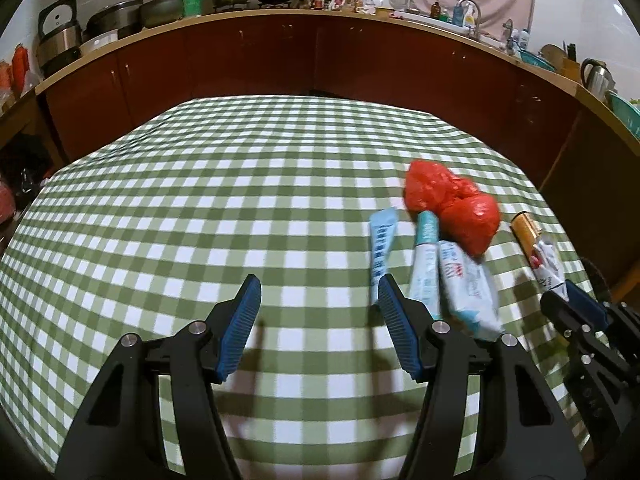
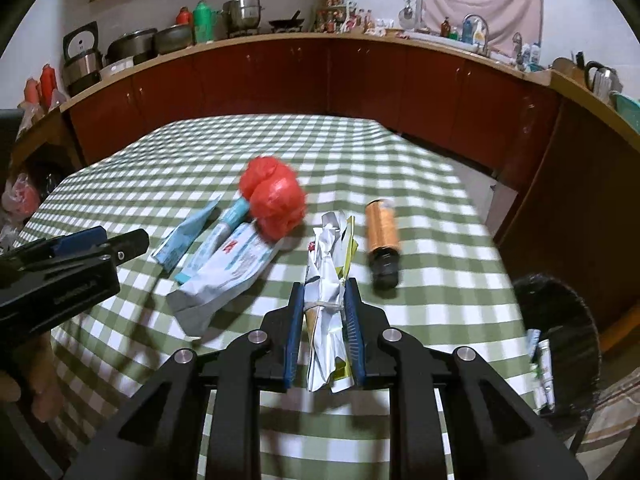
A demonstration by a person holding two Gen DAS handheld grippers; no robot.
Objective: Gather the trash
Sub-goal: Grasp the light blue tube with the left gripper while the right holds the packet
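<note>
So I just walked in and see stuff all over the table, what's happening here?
A person is clearing trash off the checked table. The right hand-held gripper is shut on a crumpled white wrapper. The left hand-held gripper is open and empty. A red plastic bag, pale blue packets and a battery lie there. A dark bin stands beside the table.

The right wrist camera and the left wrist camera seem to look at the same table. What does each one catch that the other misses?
Only the right wrist view shows the dark trash bin beside the table with wrappers already inside, a person's hand at the left edge, and the right gripper shut on a crumpled white wrapper.

Only the left wrist view shows the left gripper from behind, jaws open over bare checked cloth.

Both show the red plastic bag, the battery, the toothpaste tube, the white pouch, the checked tablecloth and the kitchen counter.
</note>
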